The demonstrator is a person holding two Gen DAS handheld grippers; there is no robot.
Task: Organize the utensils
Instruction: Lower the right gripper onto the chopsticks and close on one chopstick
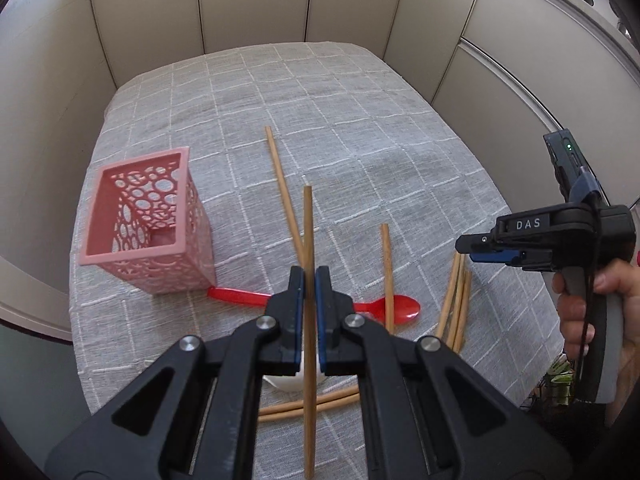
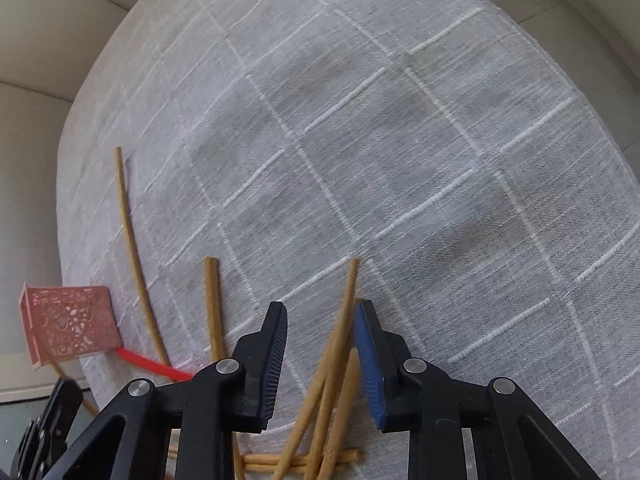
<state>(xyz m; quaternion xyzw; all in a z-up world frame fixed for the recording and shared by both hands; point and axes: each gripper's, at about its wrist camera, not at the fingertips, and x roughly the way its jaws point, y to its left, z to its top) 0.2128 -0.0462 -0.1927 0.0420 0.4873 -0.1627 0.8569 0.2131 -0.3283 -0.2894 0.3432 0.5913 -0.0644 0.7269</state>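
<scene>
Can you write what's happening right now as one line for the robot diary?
left claw: shut on chopstick | right claw: open over chopstick bundle | pink holder: nothing seen inside

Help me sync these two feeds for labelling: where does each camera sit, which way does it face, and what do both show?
Left wrist: behind the left tongs, shut on one bamboo chopstick, looking across the grey checked tablecloth; right tongs and hand show.
Right wrist: behind the open right tongs, looking down at a bundle of bamboo chopsticks; left tongs show at the bottom left.
Shared: pink perforated plastic holder, red plastic spoon, chopsticks.
</scene>
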